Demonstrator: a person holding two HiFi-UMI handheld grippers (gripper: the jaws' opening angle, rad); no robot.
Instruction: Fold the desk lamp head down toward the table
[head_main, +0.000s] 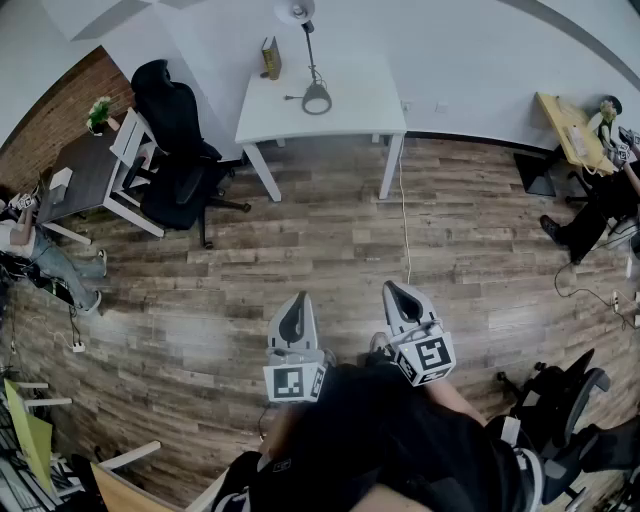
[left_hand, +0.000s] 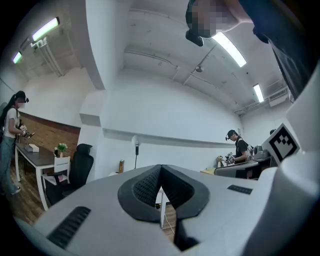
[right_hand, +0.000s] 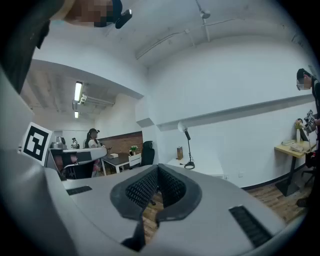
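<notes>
Showing the room from the head view, left to right. At far left a dark desk (head_main: 85, 178) carries a potted plant (head_main: 98, 110), and a black office chair (head_main: 175, 125) is drawn up just beside it; neither belongs to the task.

The left gripper (head_main: 298, 300) is held near the person's body, over the wooden floor (head_main: 300, 240). Its jaws are pressed together with nothing between them, as the left gripper view confirms. It points level toward the far wall, probably because nothing is within reach to grasp.

At centre far stands the white table (head_main: 360, 105), set against the wall. The desk lamp (head_main: 312, 60) rests on it by its round base (head_main: 316, 98). The stem rises upright and the lamp head (head_main: 294, 11) is at the top, raised rather than folded. A small upright box or book (head_main: 271, 57) stands to the lamp's left, apart from it. The lamp is well apart from both grippers, so the task appears not yet begun; an approach across the floor would come first.

The right gripper (head_main: 392, 288) is carried beside the left one, likewise closed and empty. It aims roughly at the table, which the right gripper view shows ahead. A cable (head_main: 405, 220) trails over the floor from the table's right leg and could be a trip hazard.

At far right is a light wooden desk (head_main: 562, 125).
</notes>
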